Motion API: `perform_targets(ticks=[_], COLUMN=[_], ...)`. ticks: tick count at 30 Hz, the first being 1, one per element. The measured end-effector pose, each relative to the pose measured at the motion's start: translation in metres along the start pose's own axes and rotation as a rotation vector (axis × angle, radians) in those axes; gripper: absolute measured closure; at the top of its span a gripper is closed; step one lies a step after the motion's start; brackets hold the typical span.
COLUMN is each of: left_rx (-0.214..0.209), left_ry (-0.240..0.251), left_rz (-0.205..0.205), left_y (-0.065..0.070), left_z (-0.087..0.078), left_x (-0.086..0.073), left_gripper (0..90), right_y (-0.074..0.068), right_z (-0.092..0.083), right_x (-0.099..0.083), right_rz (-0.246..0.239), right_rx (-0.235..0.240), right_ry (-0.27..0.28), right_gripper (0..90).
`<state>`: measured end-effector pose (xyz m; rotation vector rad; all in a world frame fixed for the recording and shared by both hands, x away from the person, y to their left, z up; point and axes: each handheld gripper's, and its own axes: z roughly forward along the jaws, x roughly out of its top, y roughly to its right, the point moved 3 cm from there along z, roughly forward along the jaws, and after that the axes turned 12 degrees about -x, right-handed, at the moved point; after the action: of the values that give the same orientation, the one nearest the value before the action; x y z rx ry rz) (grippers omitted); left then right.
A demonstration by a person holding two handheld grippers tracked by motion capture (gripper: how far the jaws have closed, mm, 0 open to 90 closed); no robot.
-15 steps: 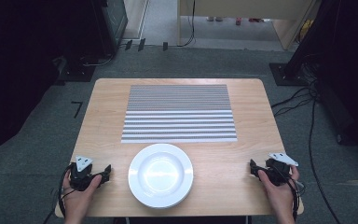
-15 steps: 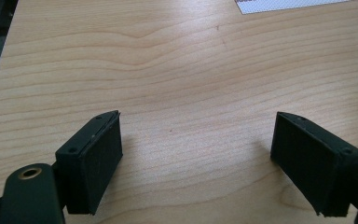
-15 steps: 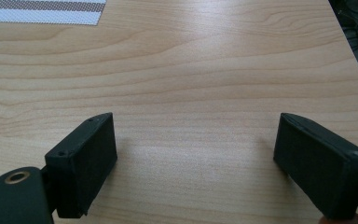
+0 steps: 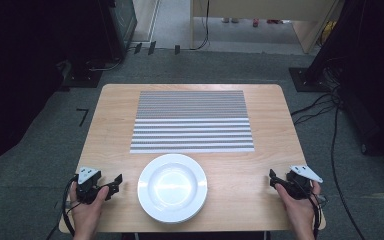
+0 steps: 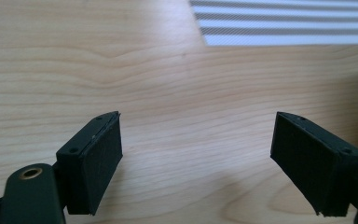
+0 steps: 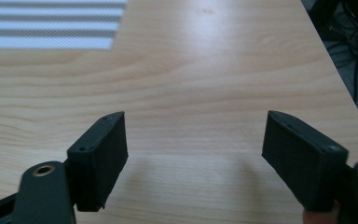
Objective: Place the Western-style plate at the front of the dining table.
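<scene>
Plate count is one: a round, glossy white ceramic plate (image 4: 172, 187) sits at the near-middle of the pale wooden table (image 4: 270, 125). One grey-and-white striped rectangular mat (image 4: 192, 121) lies just beyond the plate. Two black grippers flank it, left gripper (image 4: 114, 183) and right gripper (image 4: 275, 179), each with jaws spread wide, empty.

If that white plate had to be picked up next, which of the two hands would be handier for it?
Probably the left. The left hand-held gripper sits open closer to the rim of the round white plate than the right hand-held gripper, which is open near the wooden table's right edge.
</scene>
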<state>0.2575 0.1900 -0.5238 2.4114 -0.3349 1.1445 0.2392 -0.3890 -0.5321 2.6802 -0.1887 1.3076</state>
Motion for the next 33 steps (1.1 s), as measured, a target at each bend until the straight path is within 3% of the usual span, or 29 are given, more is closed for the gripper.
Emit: perform_targets(ticks=[7, 9, 13, 19, 21, 22, 24, 29, 33], left_rx=[-0.102, -0.141, -0.211, -0.332, -0.343, -0.366, -0.357, -0.327, -0.291], left_ry=[0.068, 0.085, 0.115, 0.087, 0.084, 0.074, 0.056, 0.012, -0.020], left_rz=[0.019, 0.010, 0.014, 0.031, 0.031, 0.033, 0.038, 0.054, 0.059], left_y=[0.024, 0.030, 0.044, 0.061, 0.063, 0.068, 0.070, 0.078, 0.087], left_z=[-0.005, -0.006, -0.008, -0.005, -0.005, -0.004, -0.003, 0.002, 0.005], left_x=[0.006, 0.006, 0.009, 0.007, 0.007, 0.007, 0.006, 0.004, 0.003], left_gripper=[17.5, 22.9, 28.8, 47.0, 48.9, 50.2, 51.7, 51.7, 49.6], right_y=[-0.028, -0.039, -0.056, -0.085, -0.091, -0.104, -0.115, -0.146, -0.164], right_z=[-0.026, -0.032, -0.040, -0.054, -0.055, -0.058, -0.059, -0.062, -0.065], right_x=[0.013, 0.017, 0.021, 0.027, 0.028, 0.029, 0.028, 0.023, 0.022], right_rz=[0.005, -0.006, -0.017, -0.032, -0.040, -0.044, -0.046, -0.074, -0.020], right_rx=[0.092, 0.173, 0.256, 0.347, 0.362, 0.415, 0.449, 0.515, 0.591], right_ry=[0.100, 0.103, 0.118, 0.152, 0.155, 0.138, 0.097, 0.056, 0.008], right_gripper=[39.3, 42.9, 50.3, 55.2, 55.3, 58.2, 58.6, 61.7, 64.1])
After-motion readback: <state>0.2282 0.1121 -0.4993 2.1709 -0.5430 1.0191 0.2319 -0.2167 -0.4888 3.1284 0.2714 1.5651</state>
